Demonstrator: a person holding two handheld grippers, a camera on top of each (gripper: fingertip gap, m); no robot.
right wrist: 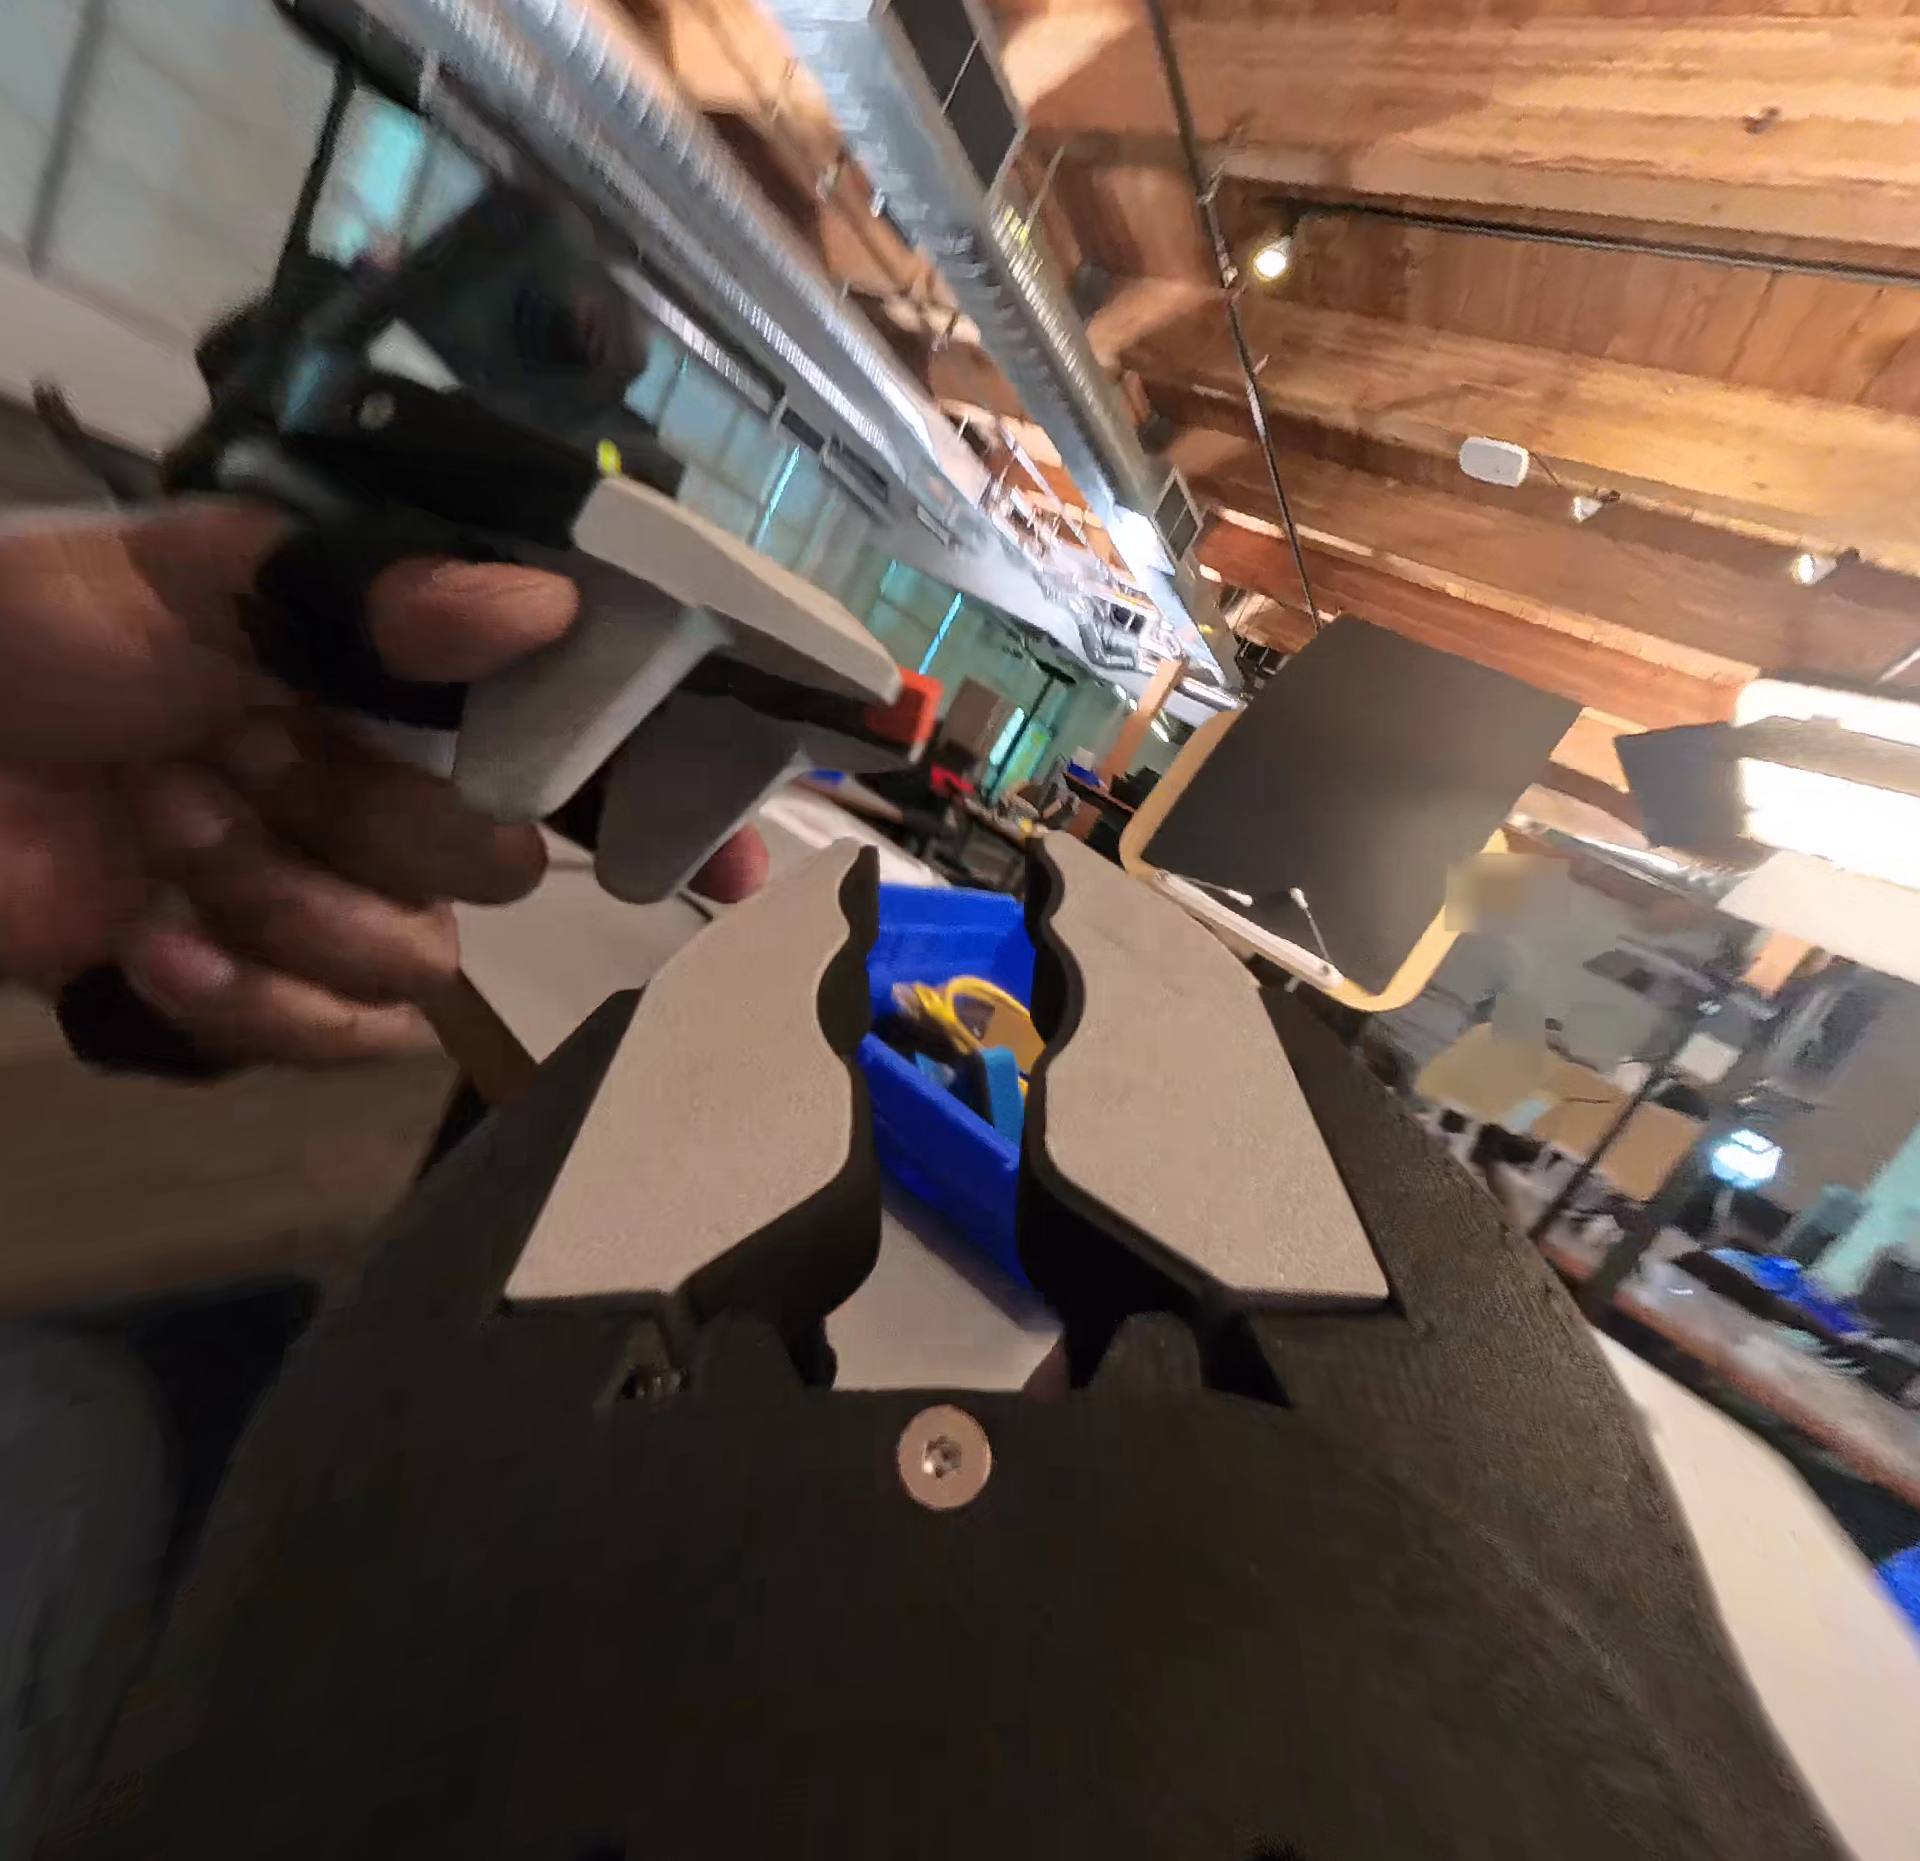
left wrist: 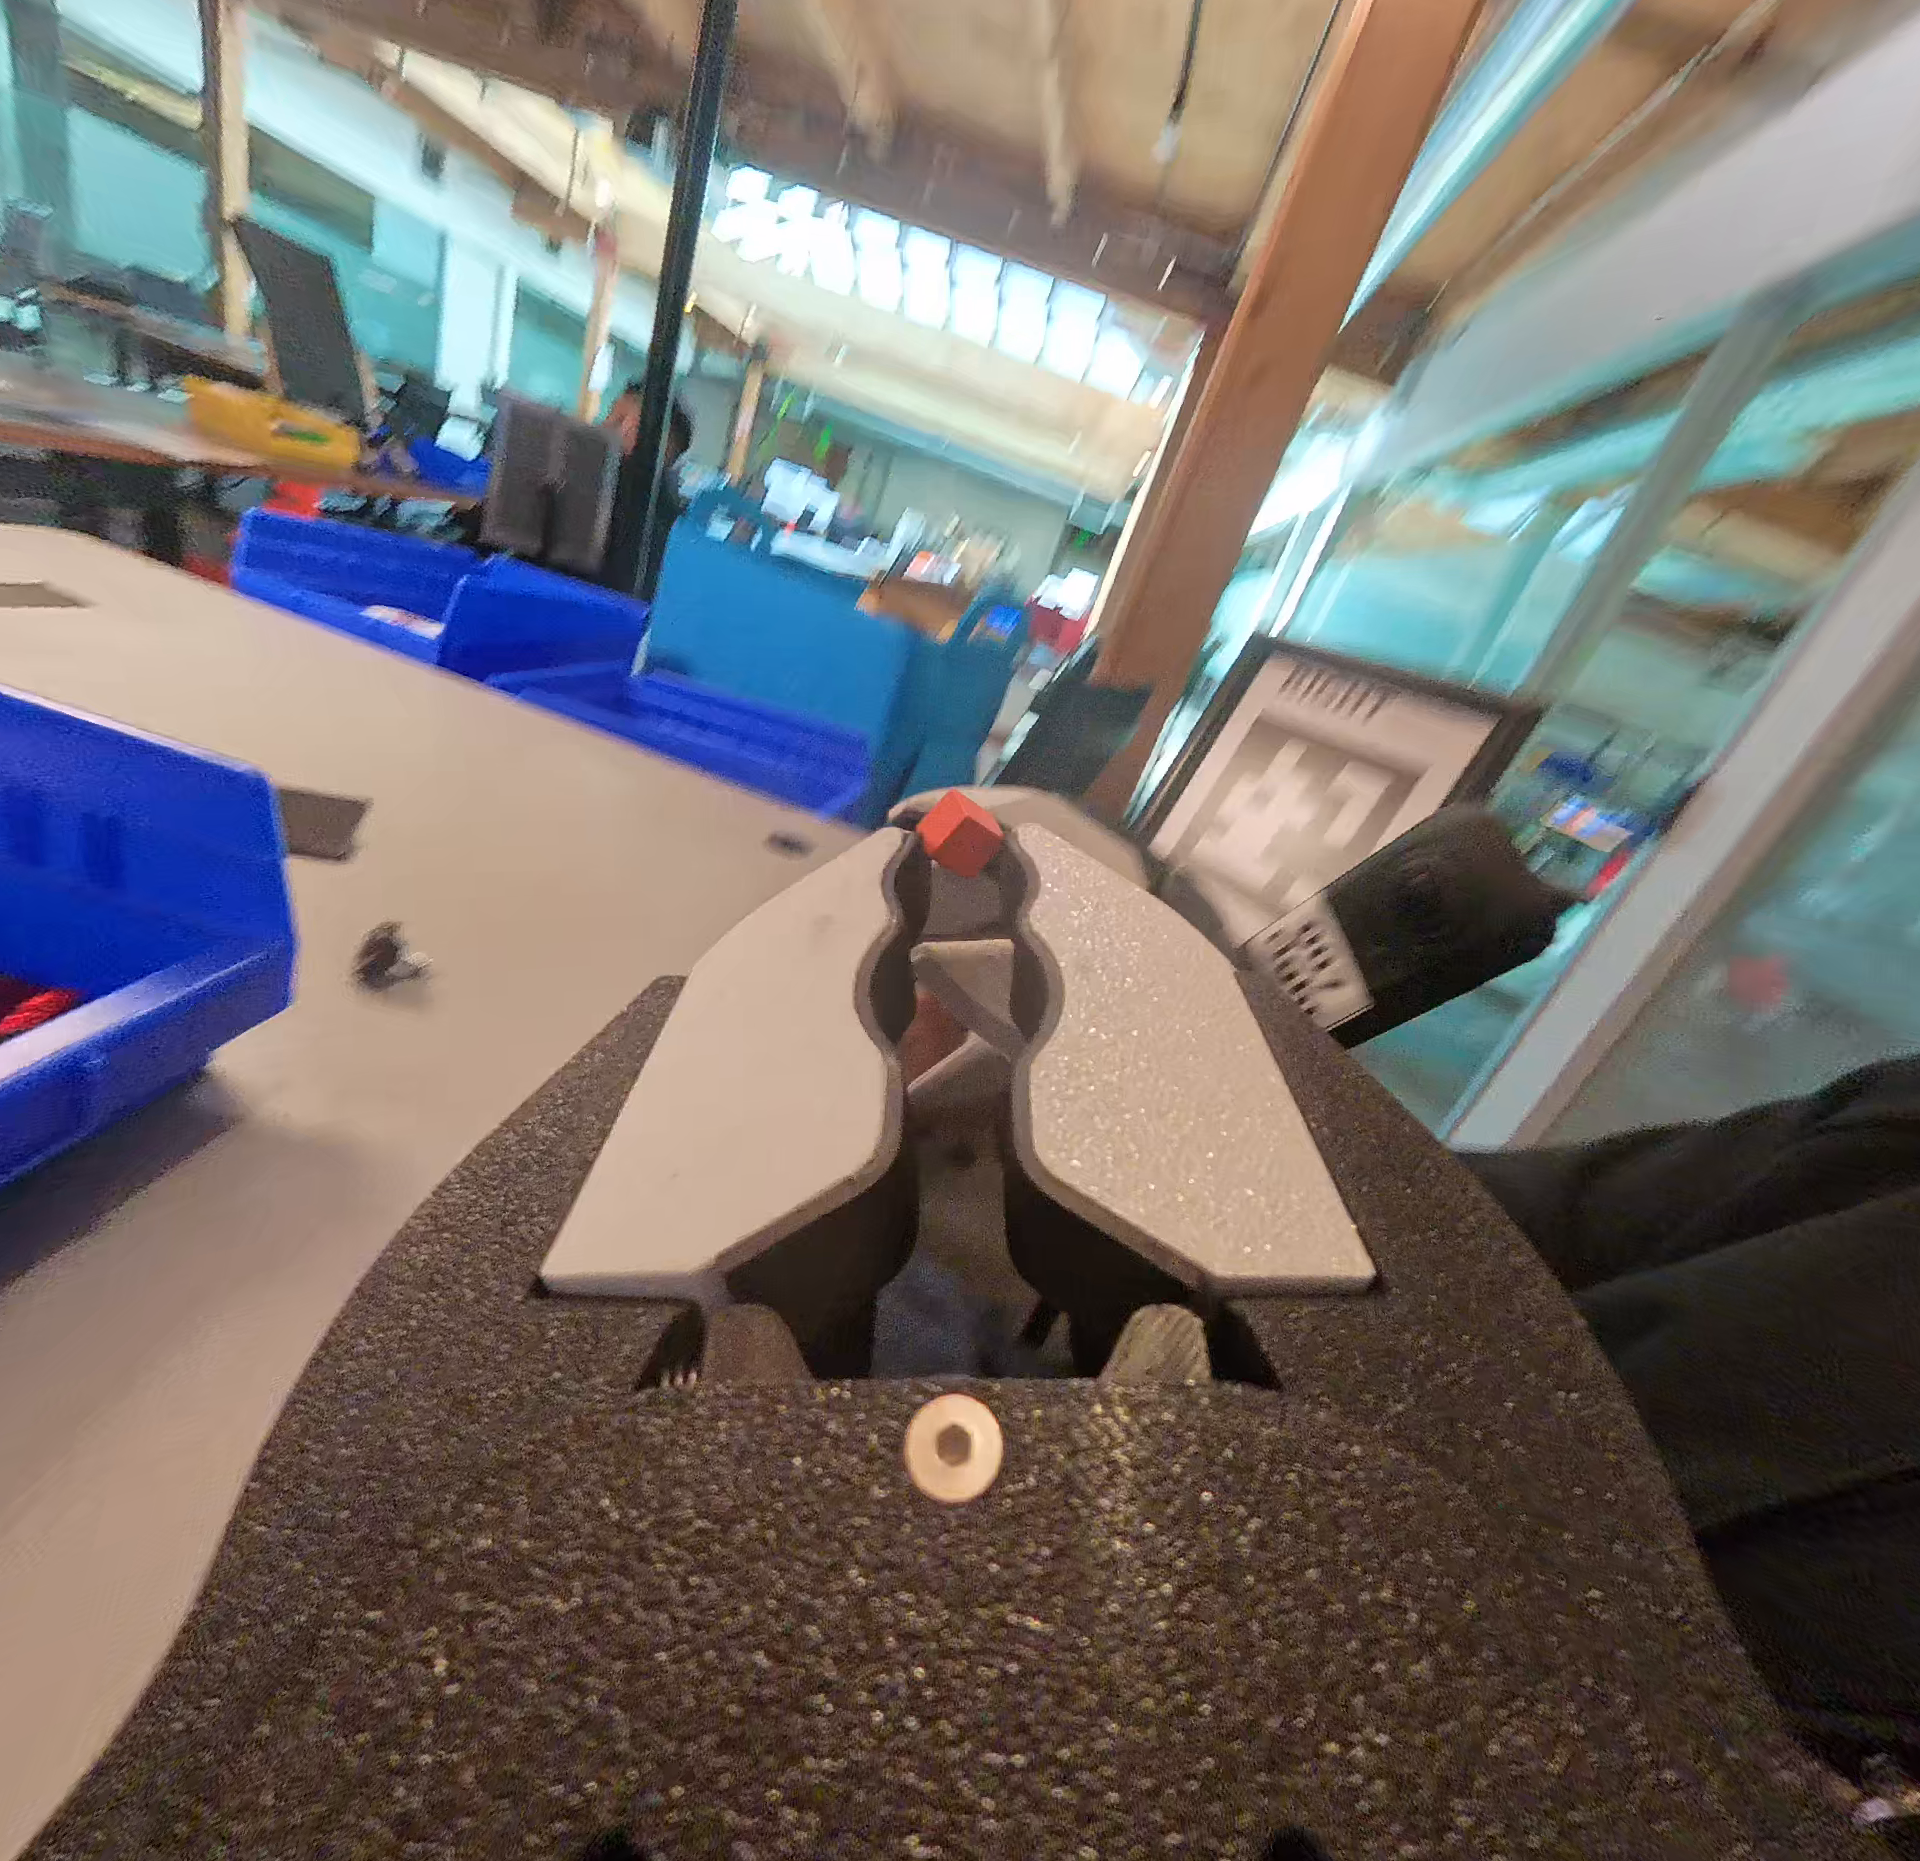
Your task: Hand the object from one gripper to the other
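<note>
1. The setting is a workshop hall with a timber-beamed ceiling, glass partitions and a pale grey worktable [left wrist: 499, 876] carrying several blue plastic bins [left wrist: 135, 918]; both views are smeared by motion.

2. The left gripper [left wrist: 958, 855] is clenched: its grey fingers [left wrist: 769, 1042] meet at the tips and pinch a small red cube-like block [left wrist: 960, 843], which stands proud of the tips with one corner up.

3. The right gripper [right wrist: 951, 866] is released, its grey fingers [right wrist: 727, 1084] standing apart with nothing between them; through the gap only a far blue bin holding yellow items [right wrist: 951, 1022] shows.

4. The relation that counts: in the right wrist view the block [right wrist: 902, 708] lies up and to the left of the right gripper's tips, near but not between them. The left gripper's fingers [right wrist: 727, 606] reach in from the left, held by a bare hand [right wrist: 208, 772].

5. The block is about as wide as it is tall, so it has no real long axis. What juts past the left tips points towards the right side of that view, crosswise to the right gripper's line.

6. In my judgement the right gripper must rise and shift left so its open jaws straddle the exposed end. Little of the block is free, so the bite will be shallow and could slip.
</note>
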